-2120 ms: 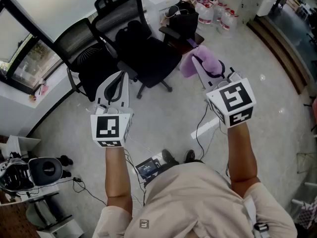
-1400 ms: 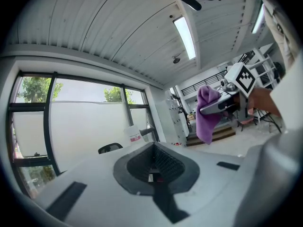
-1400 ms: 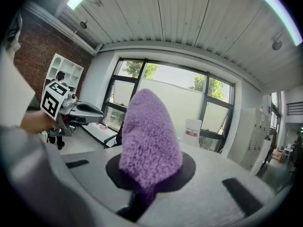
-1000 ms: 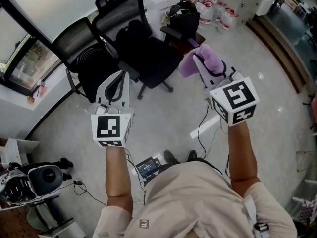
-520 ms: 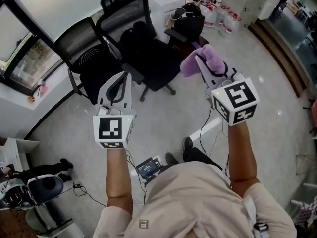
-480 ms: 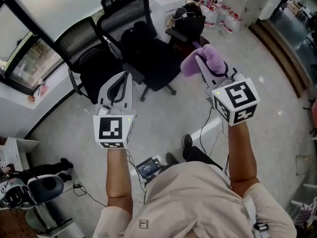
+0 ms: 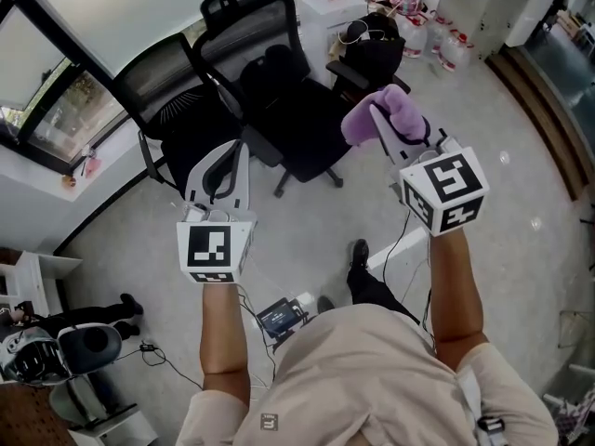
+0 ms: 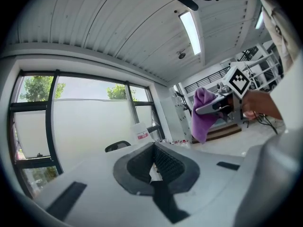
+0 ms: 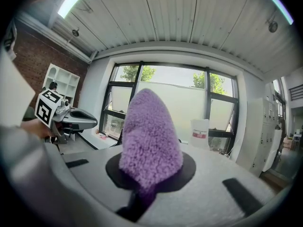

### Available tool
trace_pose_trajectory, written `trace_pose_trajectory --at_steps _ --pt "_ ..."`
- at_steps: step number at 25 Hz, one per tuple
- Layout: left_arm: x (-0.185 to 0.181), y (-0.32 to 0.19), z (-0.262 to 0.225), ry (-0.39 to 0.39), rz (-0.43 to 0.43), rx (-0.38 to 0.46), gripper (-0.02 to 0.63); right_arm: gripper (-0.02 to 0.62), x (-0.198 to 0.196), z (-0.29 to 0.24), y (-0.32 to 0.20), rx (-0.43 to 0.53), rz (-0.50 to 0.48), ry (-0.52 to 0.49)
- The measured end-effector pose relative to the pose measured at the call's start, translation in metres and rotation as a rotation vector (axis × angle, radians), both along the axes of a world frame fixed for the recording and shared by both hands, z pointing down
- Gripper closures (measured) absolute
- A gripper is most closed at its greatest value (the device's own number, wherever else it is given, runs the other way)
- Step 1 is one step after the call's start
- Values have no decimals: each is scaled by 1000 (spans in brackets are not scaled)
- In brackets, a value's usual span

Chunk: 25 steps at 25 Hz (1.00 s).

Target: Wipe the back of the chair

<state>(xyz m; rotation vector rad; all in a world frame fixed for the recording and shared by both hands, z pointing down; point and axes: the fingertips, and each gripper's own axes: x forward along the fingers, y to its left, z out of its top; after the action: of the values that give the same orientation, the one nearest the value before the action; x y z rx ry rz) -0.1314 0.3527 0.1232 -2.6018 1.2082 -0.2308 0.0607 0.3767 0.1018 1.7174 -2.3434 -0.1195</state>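
The right gripper (image 7: 390, 128) has its jaws clenched on a purple fluffy cloth (image 9: 150, 136), which bulges over the jaw tips and hides them in both the head view and the right gripper view. The left gripper (image 7: 234, 149) carries nothing, and its ribbed pads (image 8: 165, 161) are drawn together at the tip. Both grippers are held in the air, well apart from the black mesh office chair (image 7: 293, 110) standing on the grey floor (image 7: 307, 212) ahead of them. The mesh back (image 7: 249, 28) of the chair is turned away towards the window wall, so only its front shows. A second mesh chair (image 7: 177, 110) stands just beside it, partly hidden behind the left gripper. In the left gripper view only a chair's dark top edge (image 8: 117, 146) rises above the jaw.
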Motion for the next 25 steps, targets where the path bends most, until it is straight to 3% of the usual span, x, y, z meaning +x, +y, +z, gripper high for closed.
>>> trace_pose_trajectory --at_steps 13,25 --pt "53 -126 21 -12 -103 -57 600 580 58 23 -150 -51 -97 -15" --pt "101 -217 30 -31 -170 -75 600 578 98 37 -251 -76 -179 -29"
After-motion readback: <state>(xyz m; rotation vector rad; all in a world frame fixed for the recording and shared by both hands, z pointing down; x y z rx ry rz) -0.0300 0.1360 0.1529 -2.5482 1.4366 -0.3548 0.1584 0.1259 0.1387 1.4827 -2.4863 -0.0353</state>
